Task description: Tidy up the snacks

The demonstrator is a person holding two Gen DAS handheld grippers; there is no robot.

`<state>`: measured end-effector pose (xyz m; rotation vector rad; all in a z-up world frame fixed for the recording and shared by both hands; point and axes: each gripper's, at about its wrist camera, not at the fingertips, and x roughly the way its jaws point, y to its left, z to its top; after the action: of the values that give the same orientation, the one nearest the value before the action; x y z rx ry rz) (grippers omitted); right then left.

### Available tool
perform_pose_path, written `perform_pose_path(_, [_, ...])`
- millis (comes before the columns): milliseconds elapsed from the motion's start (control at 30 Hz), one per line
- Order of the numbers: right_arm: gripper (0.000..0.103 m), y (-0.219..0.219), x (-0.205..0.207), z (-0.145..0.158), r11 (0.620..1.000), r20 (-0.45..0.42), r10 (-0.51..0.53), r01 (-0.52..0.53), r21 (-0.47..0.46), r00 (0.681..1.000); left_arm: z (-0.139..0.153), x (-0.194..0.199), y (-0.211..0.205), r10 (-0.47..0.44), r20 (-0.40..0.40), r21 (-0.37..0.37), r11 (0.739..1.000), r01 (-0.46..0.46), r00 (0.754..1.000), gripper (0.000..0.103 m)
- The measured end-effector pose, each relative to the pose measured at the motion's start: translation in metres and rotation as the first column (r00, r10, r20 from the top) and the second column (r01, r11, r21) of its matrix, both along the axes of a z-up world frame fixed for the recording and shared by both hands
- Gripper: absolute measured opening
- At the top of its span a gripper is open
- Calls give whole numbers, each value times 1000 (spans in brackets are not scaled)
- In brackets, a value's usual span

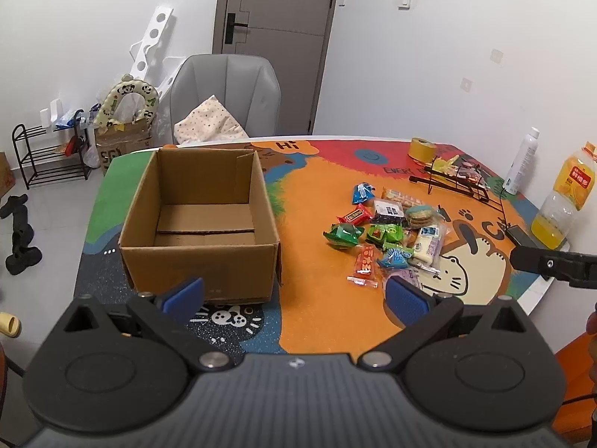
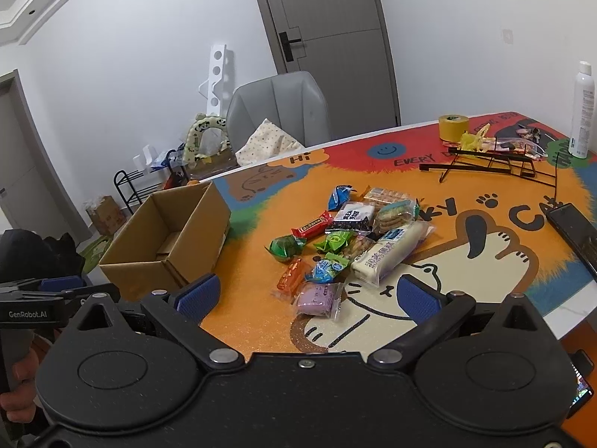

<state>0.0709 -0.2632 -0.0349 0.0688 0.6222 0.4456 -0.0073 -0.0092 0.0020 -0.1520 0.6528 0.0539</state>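
The snacks (image 2: 335,239) lie in one loose heap on the orange part of the bench (image 1: 317,298), well apart from the cardboard box (image 1: 197,224), which stands empty with its top open. I judge the box is put there to receive the packets, and the heap beside it is simply the unsorted stock, so no sorting is done yet.

The purple packet (image 2: 317,298) is the nearest one to the right tool (image 2: 306,296), just in front of it, with a white long packet (image 2: 388,252) and an orange packet (image 2: 289,276) near it (they touch or overlap, I cannot tell which).

The left tool (image 1: 294,295) hovers over the near edge of the bench, between the box and the heap, released and holding nothing. The right tool is also spread wide and empty, raised above the bench and pointing at the heap; a hand (image 2: 18,380) grips the left handle at the side of that view
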Motion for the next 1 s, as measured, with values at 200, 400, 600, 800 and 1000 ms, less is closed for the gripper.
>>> perform_pose_path(200, [103, 3, -1, 0, 1000, -3, 4, -4, -7, 1000, -1, 0, 0, 4, -1, 0, 1000, -4, 1000, 103])
perform_pose_path(400, [103, 2, -1, 2, 1000, 4, 4, -4, -7, 1000, 0, -1, 0, -2, 5, 4, 1000, 2, 1000, 103])
perform_pose_path(600, [103, 3, -2, 4, 1000, 9, 6, -6, -9, 1000, 2, -2, 0, -3, 7, 4, 1000, 3, 1000, 103])
perform_pose_path(800, [103, 3, -2, 5, 1000, 10, 4, -4, -8, 1000, 3, -2, -1, -4, 9, 5, 1000, 4, 1000, 103])
perform_pose_path(1000, [103, 2, -2, 6, 1000, 12, 1, -1, -8, 1000, 3, -2, -3, -8, 10, 6, 1000, 8, 1000, 103])
